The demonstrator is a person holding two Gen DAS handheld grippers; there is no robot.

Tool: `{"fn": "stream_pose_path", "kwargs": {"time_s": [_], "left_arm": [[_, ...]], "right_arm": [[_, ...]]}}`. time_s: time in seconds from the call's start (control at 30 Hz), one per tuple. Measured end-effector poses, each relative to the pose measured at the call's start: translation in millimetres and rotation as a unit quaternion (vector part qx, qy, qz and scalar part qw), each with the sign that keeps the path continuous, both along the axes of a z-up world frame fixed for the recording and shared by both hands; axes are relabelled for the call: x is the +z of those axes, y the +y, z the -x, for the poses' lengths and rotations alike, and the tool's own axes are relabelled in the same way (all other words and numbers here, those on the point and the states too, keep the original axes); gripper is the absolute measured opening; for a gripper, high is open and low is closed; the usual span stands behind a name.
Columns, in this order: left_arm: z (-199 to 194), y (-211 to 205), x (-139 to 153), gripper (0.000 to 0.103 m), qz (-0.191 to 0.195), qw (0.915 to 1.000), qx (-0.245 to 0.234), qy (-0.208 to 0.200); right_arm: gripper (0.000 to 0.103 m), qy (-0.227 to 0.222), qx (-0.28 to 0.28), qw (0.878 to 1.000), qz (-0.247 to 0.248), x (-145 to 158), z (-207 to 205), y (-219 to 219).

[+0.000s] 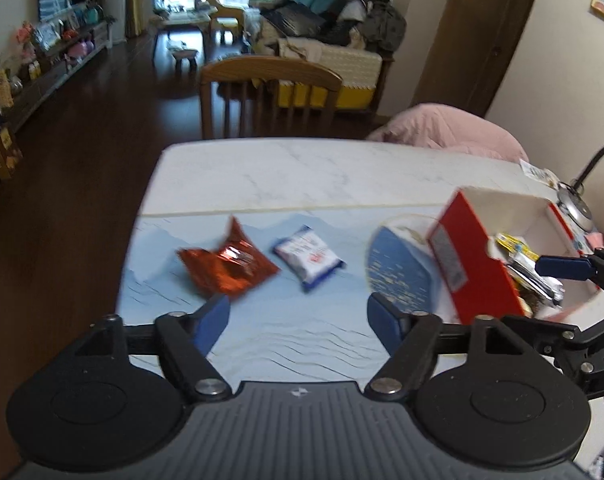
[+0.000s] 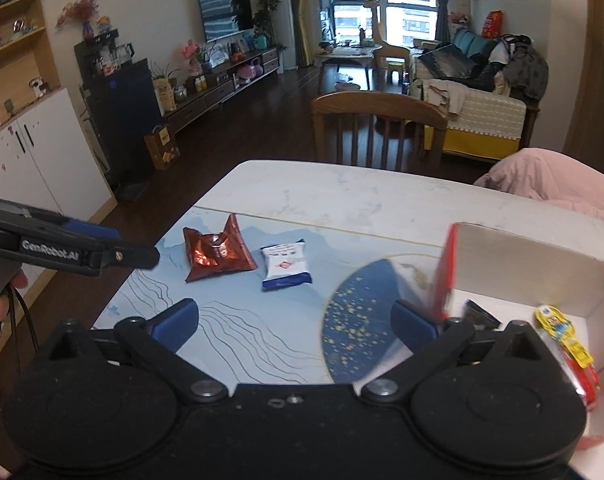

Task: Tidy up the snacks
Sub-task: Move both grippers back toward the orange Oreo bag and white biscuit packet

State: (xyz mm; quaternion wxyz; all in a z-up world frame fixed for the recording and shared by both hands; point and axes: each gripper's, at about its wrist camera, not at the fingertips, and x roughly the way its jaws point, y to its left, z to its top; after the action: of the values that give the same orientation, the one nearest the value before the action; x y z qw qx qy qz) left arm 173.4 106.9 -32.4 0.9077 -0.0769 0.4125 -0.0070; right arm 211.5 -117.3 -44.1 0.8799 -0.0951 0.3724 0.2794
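A crumpled red-brown snack bag [image 1: 228,268] [image 2: 218,254] and a white-and-blue snack packet [image 1: 308,258] [image 2: 286,266] lie side by side on the blue patterned mat [image 1: 286,340] [image 2: 242,320]. A red-and-white open box [image 1: 474,256] [image 2: 514,276] stands at the right with several snacks inside, among them a yellow packet [image 1: 516,246] [image 2: 562,330]. My left gripper [image 1: 298,322] is open and empty, just short of the red-brown bag. My right gripper [image 2: 296,324] is open and empty beside the box; its blue finger [image 1: 564,267] shows over the box in the left wrist view.
The mat lies on a white marble table [image 1: 302,172] [image 2: 362,200]. A wooden chair [image 1: 270,94] [image 2: 378,128] stands at the far edge. A pink cloth [image 1: 446,130] [image 2: 554,184] lies at the far right. A black lamp arm [image 1: 594,164] rises beyond the box.
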Motion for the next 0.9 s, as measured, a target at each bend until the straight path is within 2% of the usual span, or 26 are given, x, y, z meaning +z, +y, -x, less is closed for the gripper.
{"fn": "stream_pose_path", "kwargs": {"time_s": [0.17,0.3,0.37,0.6,0.7,0.83,0.9], "left_arm": [[-14.7,30.6,-13.1,0.077,-0.007,0.9998,-0.021,0.0],[-33.9,43.0,-25.1,0.077,-0.012,0.9978,-0.064,0.008],[-44.7,42.1,-32.4,0.077,-0.031,0.995,-0.094,0.011],[-82.1,27.3,-68.1,0.077,-0.135,0.9748,-0.175,0.032],[-92.9,21.6,-83.8,0.077,-0.164,0.9647,-0.202,0.042],[-100.1,15.1,-98.4,0.077,-0.202,0.9493,-0.237,0.044],[-105.2,13.0,-104.1,0.077,-0.211,0.9445,-0.247,0.048]], "right_arm": [[0.103,0.006,0.011,1.0,0.013,-11.7,-19.1,23.9],[0.103,0.009,0.009,1.0,0.026,-24.4,-38.7,40.5],[0.103,0.01,0.013,0.999,0.036,-32.3,-47.7,48.9],[0.103,0.002,0.047,0.995,0.082,-61.5,-70.8,74.7],[0.103,0.003,0.063,0.993,0.098,-72.6,-79.6,82.8],[0.102,0.013,0.056,0.992,0.109,-89.3,-98.5,88.7],[0.102,0.023,0.056,0.992,0.108,-95.9,-107.4,90.8]]}}
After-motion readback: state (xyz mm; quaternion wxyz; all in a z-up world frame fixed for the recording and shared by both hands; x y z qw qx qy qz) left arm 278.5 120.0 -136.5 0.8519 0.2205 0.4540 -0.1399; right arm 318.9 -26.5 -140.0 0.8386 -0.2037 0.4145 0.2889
